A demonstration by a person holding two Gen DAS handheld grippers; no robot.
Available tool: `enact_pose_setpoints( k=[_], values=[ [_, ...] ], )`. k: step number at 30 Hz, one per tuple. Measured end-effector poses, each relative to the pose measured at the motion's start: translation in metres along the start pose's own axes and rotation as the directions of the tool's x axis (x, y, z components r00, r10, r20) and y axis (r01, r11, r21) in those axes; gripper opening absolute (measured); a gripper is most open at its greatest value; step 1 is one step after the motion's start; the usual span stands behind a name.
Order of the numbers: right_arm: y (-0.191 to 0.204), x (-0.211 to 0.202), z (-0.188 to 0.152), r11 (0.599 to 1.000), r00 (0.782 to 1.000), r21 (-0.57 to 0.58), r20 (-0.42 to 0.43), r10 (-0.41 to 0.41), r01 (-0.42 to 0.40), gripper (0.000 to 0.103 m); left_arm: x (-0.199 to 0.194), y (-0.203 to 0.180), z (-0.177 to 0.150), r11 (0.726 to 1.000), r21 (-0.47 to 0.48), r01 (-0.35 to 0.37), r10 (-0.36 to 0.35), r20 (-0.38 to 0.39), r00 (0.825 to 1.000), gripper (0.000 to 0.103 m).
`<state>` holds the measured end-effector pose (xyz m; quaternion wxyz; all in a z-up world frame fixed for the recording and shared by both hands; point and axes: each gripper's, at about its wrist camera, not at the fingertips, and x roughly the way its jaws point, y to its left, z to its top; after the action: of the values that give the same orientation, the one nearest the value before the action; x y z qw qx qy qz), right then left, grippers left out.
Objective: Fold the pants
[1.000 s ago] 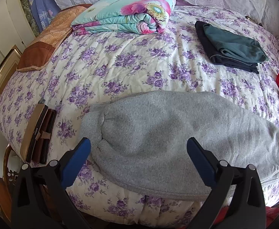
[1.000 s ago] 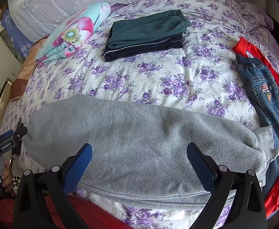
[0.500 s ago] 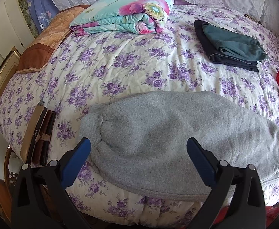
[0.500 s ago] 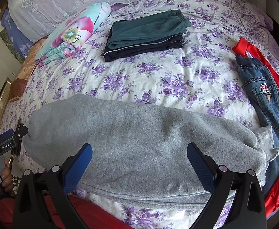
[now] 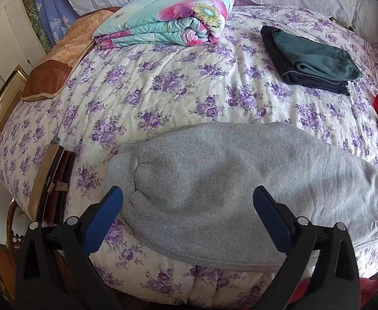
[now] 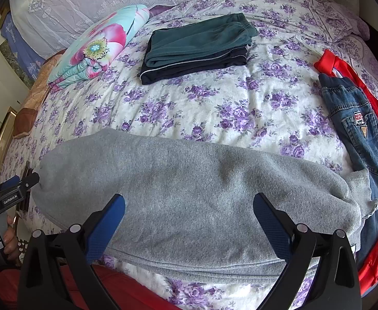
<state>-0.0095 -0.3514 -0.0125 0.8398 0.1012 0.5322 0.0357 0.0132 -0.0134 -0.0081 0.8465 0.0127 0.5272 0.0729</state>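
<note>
Grey sweatpants point(image 5: 227, 183) lie flat along the near edge of the floral bed, folded lengthwise, cuff end at the left and waistband at the right point(image 6: 359, 193). My left gripper point(image 5: 187, 201) is open and empty, hovering over the cuff end. My right gripper point(image 6: 189, 206) is open and empty above the middle of the pants point(image 6: 189, 180). The left gripper also shows at the left edge of the right wrist view point(image 6: 10, 193), beside the cuff.
Folded green and navy pants point(image 6: 196, 46) lie mid-bed. A folded floral quilt point(image 5: 168, 23) lies at the back left. Jeans point(image 6: 357, 118) on a red garment point(image 6: 344, 64) lie at the right. Brown wallets point(image 5: 54, 178) sit by the left edge of the bed point(image 5: 163, 90).
The left wrist view has shifted slightly; the pants sit a little lower and to the right in it. The right gripper and the pants have not visibly moved.
</note>
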Motion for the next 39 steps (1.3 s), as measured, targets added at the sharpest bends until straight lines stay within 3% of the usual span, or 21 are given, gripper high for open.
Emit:
enact_pose_setpoints(
  k=[34,36,39],
  values=[
    [-0.004,0.002,-0.002,1.0,1.0,0.004,-0.012,-0.002,0.002,0.099,0.003,-0.007,-0.005,1.0,-0.002,0.002,-0.002,-0.01,1.0,0.098],
    [-0.011,0.003,-0.004,1.0,1.0,0.018,-0.024,0.001,0.0,0.099,0.011,-0.006,-0.008,1.0,-0.011,0.017,-0.018,-0.037,0.999,0.098],
    [-0.034,0.006,-0.01,0.997,0.998,0.079,-0.062,0.012,-0.007,0.099,0.027,0.023,-0.019,0.989,-0.091,0.114,-0.125,-0.128,0.984,0.098]
  ],
)
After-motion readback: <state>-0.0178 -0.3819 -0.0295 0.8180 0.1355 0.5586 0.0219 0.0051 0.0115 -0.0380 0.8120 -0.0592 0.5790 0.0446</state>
